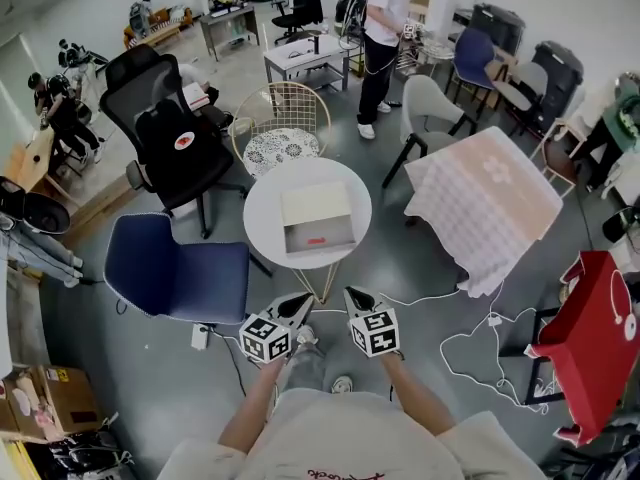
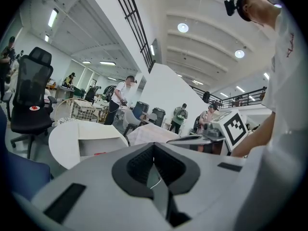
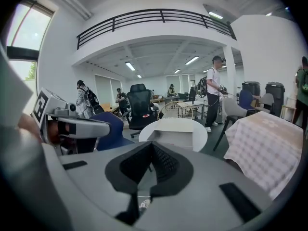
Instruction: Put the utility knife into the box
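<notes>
One red sliver, likely the utility knife (image 1: 316, 239) though it's too small to be sure, is lying inside the open box (image 1: 316, 208) on the round table (image 1: 265, 218). The left gripper (image 1: 304, 300) and right gripper (image 1: 352, 294) are hanging by the person's waist, well apart from the table, both pinched together and empty. They're probably idling, since nothing needs holding.

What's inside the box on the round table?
A small red item lies in the open part of the box; too small to identify. Its cream top panel hides the rest.
</notes>
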A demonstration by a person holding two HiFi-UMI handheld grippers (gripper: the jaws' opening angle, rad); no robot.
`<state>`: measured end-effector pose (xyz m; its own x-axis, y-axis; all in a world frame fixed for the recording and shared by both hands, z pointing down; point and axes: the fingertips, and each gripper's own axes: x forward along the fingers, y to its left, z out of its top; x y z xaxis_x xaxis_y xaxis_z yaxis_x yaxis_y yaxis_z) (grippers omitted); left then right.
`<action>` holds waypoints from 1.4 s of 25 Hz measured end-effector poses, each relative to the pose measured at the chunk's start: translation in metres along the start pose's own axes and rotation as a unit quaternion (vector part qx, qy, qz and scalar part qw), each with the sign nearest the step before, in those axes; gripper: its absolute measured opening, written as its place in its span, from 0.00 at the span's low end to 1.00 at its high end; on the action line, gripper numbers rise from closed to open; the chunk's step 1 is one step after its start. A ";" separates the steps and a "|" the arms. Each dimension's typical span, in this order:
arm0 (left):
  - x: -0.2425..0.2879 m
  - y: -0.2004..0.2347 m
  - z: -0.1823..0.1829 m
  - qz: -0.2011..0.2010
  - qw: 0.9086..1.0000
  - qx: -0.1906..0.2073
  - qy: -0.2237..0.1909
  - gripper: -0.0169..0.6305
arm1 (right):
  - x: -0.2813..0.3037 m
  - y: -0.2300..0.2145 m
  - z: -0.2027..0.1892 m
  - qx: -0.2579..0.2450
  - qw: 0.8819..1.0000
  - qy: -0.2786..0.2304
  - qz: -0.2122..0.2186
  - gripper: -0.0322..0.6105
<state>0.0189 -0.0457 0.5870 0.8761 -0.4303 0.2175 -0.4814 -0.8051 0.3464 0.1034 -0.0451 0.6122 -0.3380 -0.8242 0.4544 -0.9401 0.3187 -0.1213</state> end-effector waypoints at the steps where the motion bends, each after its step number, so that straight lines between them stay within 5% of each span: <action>1: 0.000 -0.006 -0.002 -0.002 1.000 0.002 -0.001 0.04 | -0.006 0.001 0.000 0.000 1.000 -0.005 -0.001 0.08; 35: -0.026 -0.071 -0.017 -0.010 0.999 0.026 -0.030 0.04 | -0.059 0.053 -0.033 -0.033 0.999 -0.019 0.028 0.08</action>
<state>0.0299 0.0292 0.5727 0.8865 -0.4361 0.1545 -0.4627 -0.8337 0.3014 0.0752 0.0356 0.6084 -0.3919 -0.8209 0.4155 -0.9154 0.3930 -0.0870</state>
